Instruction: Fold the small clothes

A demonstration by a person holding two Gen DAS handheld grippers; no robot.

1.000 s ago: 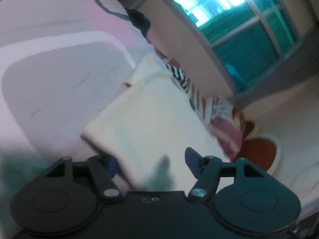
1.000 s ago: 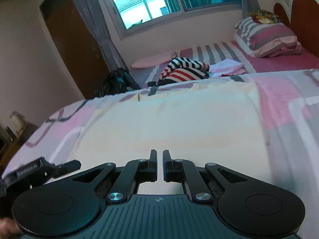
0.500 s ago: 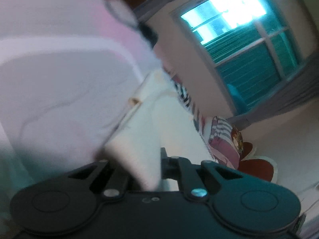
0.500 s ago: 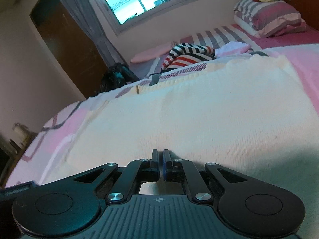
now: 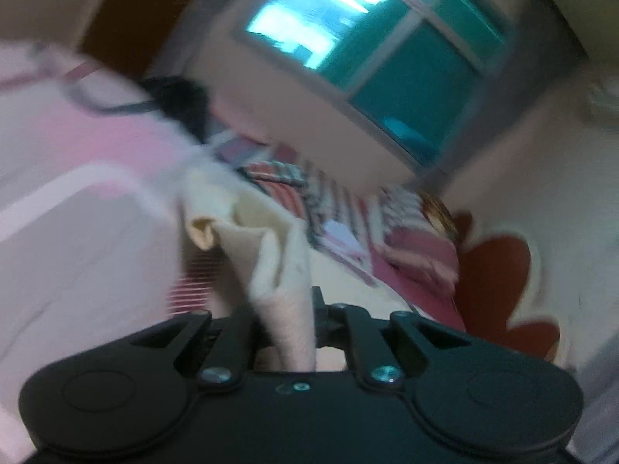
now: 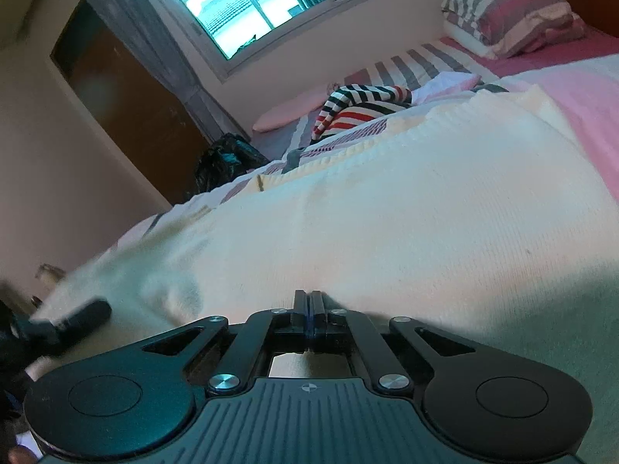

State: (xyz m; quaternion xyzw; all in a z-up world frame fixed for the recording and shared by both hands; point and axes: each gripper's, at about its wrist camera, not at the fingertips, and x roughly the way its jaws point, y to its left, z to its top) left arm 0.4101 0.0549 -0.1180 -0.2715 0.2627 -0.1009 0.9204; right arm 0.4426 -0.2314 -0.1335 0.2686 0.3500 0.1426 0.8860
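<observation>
Cream knit garment (image 6: pixel 387 208): the piece being folded; it lies spread across the pink and grey bedspread (image 5: pixel 69 232), with one corner raised off the bed.
Location: near side of the bed, well apart from the pillows (image 6: pixel 514 19) at the headboard end.
Left gripper (image 5: pixel 286 309): jaws narrow and clamped on a bunched corner of the cream cloth, which stands up between them in a loose cone; the view is blurred.
Right gripper (image 6: pixel 309 309): jaws pressed fully together at the near hem. Fabric bulges right at the tips and a strip of cream shows behind them, so a thin edge looks pinched, though I cannot see the cloth between the pads.
Left gripper, from the right wrist view (image 6: pixel 65 321): dark tip at the garment's far left corner, where the cloth is ruffled and smeared.
Work done: both near corners appear secured; one is off the bedspread. No crease or doubled layer is visible in the main body.
Work left: in my judgement nearly everything, namely carrying the held edge over, laying it down square, any second fold, and smoothing.
Other clothes: a black, white and red striped garment (image 6: pixel 359 110) lies crumpled further up the bed, untouched and presumably waiting.
Stage: judged early, first fold just beginning.
</observation>
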